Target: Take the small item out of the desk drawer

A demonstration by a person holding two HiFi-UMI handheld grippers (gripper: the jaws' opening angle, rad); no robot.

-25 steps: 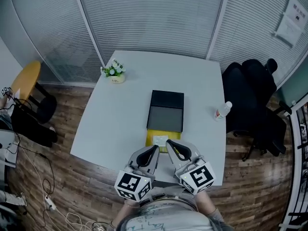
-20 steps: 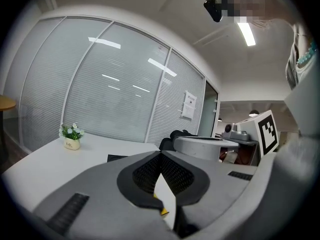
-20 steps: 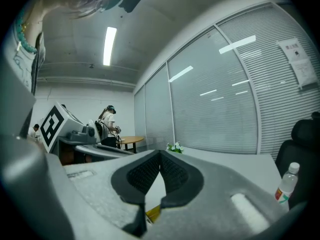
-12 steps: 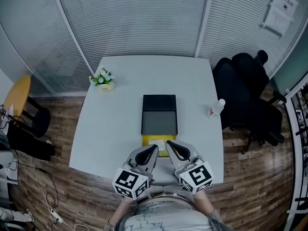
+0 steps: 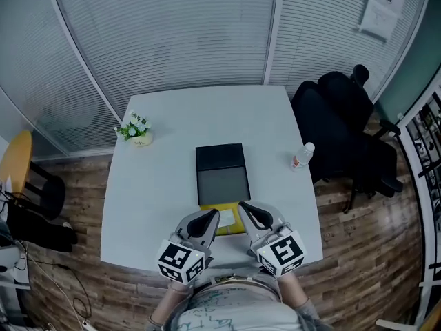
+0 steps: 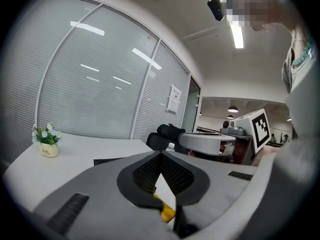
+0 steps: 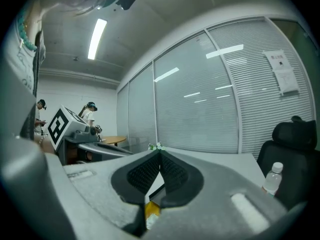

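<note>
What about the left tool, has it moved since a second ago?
Yes. Measured against the black box, the left tool has moved forward across the table, its tip now nearer the box's front edge.
</note>
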